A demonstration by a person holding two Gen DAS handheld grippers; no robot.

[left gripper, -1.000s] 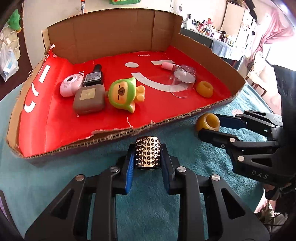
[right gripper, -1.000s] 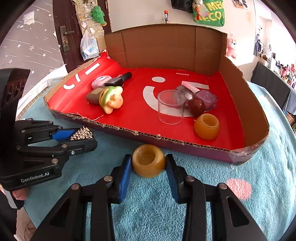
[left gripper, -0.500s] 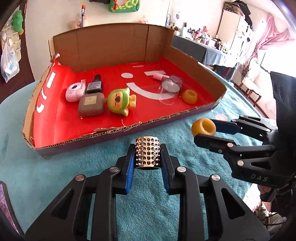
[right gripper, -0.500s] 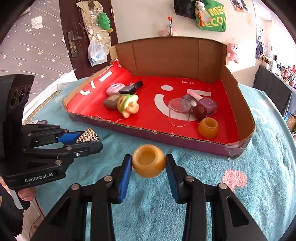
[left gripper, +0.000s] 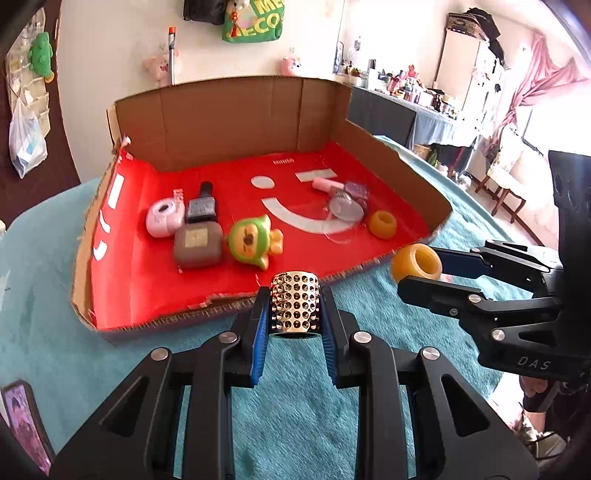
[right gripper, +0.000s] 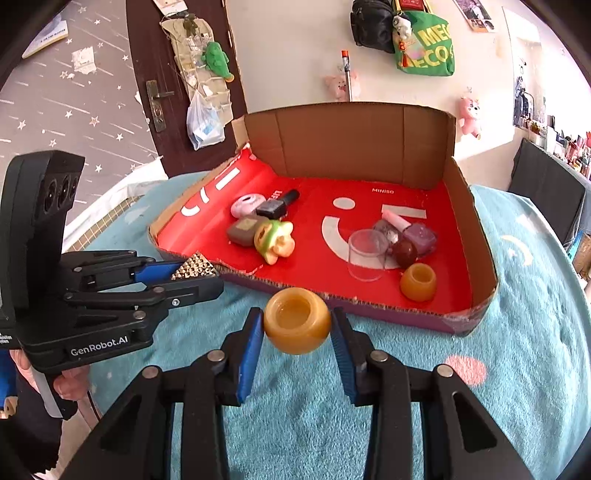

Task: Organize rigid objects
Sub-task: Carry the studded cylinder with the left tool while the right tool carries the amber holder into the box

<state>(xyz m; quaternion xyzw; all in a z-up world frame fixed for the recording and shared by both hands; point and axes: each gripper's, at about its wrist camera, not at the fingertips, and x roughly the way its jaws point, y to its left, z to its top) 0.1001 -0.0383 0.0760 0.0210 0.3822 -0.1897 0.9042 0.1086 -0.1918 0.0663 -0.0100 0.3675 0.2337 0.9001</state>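
Above the teal cloth, left gripper (left gripper: 294,308) clamps the stiff studded cylinder (left gripper: 294,303); right gripper (right gripper: 297,328) clamps the smooth, maybe slippery amber cup (right gripper: 297,320) by its sides

We see a cream wall (right gripper: 295,55) behind the teal plush cover (right gripper: 517,332). On it hang a green tote bag (right gripper: 428,44), a black bag (right gripper: 371,24) and small pink plush toys (right gripper: 469,116). At left, a dark brown door (right gripper: 155,74) with a metal handle (right gripper: 159,103), a hanging organiser and a plastic bag (right gripper: 203,122) on it. Beside it, grey star-patterned wallpaper (right gripper: 74,92). At right we note a cluttered counter (left gripper: 417,107), a pink curtain (left gripper: 543,88) and bright daylight
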